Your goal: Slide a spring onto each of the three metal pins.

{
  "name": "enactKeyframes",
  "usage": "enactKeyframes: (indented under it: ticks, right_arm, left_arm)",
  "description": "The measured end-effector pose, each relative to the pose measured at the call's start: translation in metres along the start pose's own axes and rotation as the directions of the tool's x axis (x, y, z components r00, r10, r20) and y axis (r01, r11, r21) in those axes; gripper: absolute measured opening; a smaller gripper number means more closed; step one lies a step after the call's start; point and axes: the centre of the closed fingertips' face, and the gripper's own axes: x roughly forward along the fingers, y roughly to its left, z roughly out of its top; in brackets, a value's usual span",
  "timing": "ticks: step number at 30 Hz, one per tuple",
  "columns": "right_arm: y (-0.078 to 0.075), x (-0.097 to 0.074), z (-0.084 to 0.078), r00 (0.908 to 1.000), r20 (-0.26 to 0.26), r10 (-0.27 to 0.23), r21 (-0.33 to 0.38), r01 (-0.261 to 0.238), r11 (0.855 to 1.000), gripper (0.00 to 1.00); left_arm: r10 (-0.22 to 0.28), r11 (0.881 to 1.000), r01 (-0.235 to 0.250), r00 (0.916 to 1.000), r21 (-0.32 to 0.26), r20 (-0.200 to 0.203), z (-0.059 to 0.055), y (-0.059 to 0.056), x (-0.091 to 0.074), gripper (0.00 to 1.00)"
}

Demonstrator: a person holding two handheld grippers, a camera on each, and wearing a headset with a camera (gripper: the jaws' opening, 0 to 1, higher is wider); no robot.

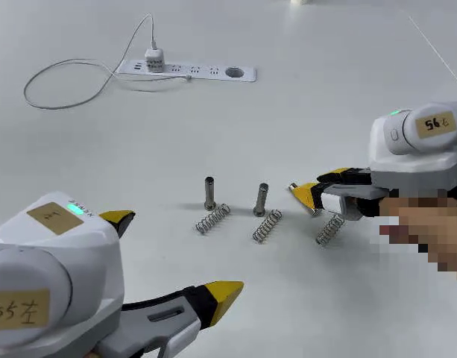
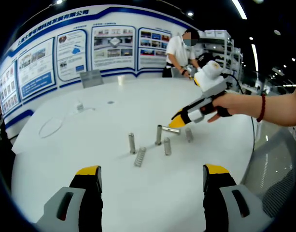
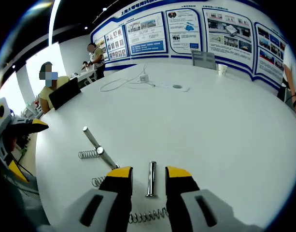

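Note:
Two metal pins stand upright on the white table [image 1: 325, 112], the left pin [image 1: 209, 192] and the middle pin [image 1: 261, 199]. Three springs lie in front of them: the left spring [image 1: 212, 218], the middle spring [image 1: 266, 225] and the right spring [image 1: 329, 229]. The third pin [image 3: 151, 179] lies flat between the jaws of my right gripper [image 1: 317, 186], with a gap showing on each side of it. That pin [image 2: 171, 129] pokes out at the yellow tip in the left gripper view. My left gripper [image 1: 171, 255] stands open and holds nothing, well short of the pins.
A white power strip [image 1: 187, 71] with a plugged charger and looped cable lies at the far left of the table. A paper cup [image 2: 120, 79] stands at the far edge. People sit and stand beyond the table.

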Motion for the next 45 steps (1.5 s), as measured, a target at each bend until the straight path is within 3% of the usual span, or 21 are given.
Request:
enactKeyframes:
  ticks: [12, 24, 41, 45]
  right_arm:
    - [-0.003, 0.020, -0.005, 0.9993, -0.035, -0.011, -0.013, 0.011, 1.000, 0.19]
    - [-0.005, 0.029, -0.010, 0.9988, -0.048, -0.004, 0.025, 0.005, 1.000, 0.14]
    - [-0.004, 0.031, -0.010, 0.9979, -0.062, -0.021, -0.016, 0.020, 1.000, 0.09]
    - [-0.005, 0.026, -0.005, 0.9990, -0.040, -0.023, -0.003, 0.023, 1.000, 0.09]
  left_arm:
    - [-0.003, 1.000, 0.003, 1.0000, -0.004, -0.007, -0.002, -0.001, 0.003, 0.88]
    - [-0.010, 1.000, 0.010, 0.9998, -0.004, -0.016, -0.005, -0.003, 0.005, 0.87]
    - [-0.007, 1.000, 0.007, 0.9998, -0.007, -0.017, -0.005, -0.002, 0.004, 0.87]
    - [-0.006, 1.000, 0.006, 0.9999, -0.007, -0.015, -0.005, -0.002, 0.004, 0.87]
